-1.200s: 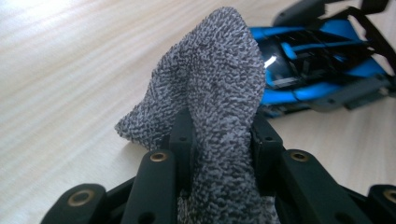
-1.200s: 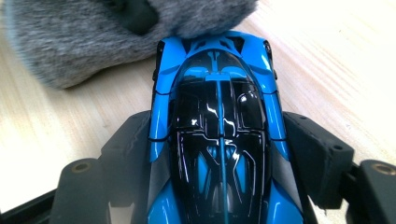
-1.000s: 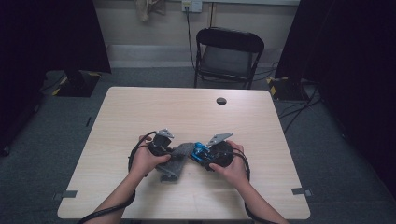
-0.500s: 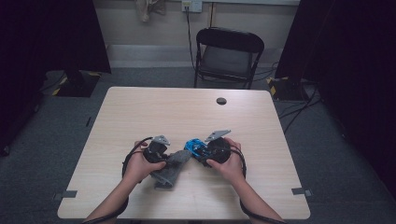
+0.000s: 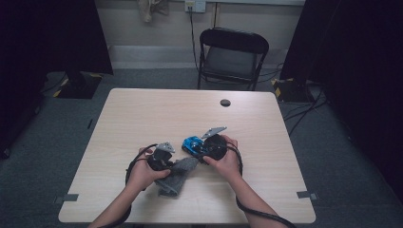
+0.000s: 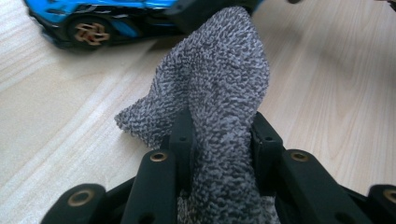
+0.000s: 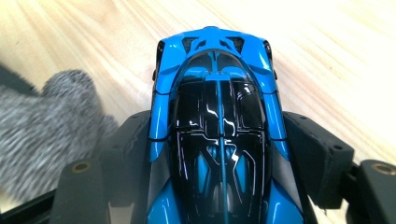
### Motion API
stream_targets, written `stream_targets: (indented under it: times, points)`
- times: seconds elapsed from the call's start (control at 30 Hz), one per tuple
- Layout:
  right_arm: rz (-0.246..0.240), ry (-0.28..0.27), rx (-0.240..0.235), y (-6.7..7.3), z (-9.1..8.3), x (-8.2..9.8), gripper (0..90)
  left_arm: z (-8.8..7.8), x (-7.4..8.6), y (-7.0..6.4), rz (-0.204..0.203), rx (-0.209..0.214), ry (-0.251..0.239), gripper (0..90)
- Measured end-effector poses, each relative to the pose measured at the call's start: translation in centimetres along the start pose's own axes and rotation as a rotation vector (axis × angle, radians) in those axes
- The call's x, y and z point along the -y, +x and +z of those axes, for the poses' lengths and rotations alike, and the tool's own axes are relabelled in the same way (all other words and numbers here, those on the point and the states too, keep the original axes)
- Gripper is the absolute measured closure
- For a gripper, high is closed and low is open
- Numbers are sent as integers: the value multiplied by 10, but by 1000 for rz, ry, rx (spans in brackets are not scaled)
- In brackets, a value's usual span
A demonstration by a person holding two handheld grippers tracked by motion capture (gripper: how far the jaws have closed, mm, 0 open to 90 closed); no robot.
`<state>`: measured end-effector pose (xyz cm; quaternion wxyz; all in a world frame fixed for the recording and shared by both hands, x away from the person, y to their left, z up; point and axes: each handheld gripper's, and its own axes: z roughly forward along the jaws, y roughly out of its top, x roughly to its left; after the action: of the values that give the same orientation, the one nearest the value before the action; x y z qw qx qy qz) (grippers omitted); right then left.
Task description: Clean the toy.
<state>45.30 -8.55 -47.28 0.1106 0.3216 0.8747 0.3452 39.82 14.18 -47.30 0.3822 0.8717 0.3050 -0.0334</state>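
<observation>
Nearest the person's edge of the tabletop lies a grey knitted sock, its loose end trailing toward that edge. The left gripper is clenched on the sock: in the left gripper view the black jaws press into the speckled fabric from both sides, and the cloth bulges upward and forward between them. The left hand wraps the gripper's body just left of the sock, with a black cable looping round the wrist.

Just beyond the sock, and a little to its right, sits a blue toy sports car with a black roof. The right gripper is grasping this car: in the right gripper view the two jaws sit against the car's flanks, its nose pointing away from the camera over the pale wood, and the sock's rounded end shows blurred to the left of the car. In the left gripper view the car's side and a bronze-spoked wheel lie right behind the sock's raised end. The right hand holds its gripper to the right of the car.

Farther beyond the car, near the tabletop's far edge, is a small dark round disc. Behind the tabletop stands a black folding chair against the wall.
</observation>
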Motion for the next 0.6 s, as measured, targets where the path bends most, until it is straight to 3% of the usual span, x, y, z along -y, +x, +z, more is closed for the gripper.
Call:
stream_targets:
  times: [0.27, 0.6]
  points:
    - [11, 0, -10, 2, 14, -3, 280, 6, -3, -11, 63, -38, 40, 682]
    - [14, 1, -8, 2, 21, -2, 278, 8, -3, -13, 70, -34, 41, 681]
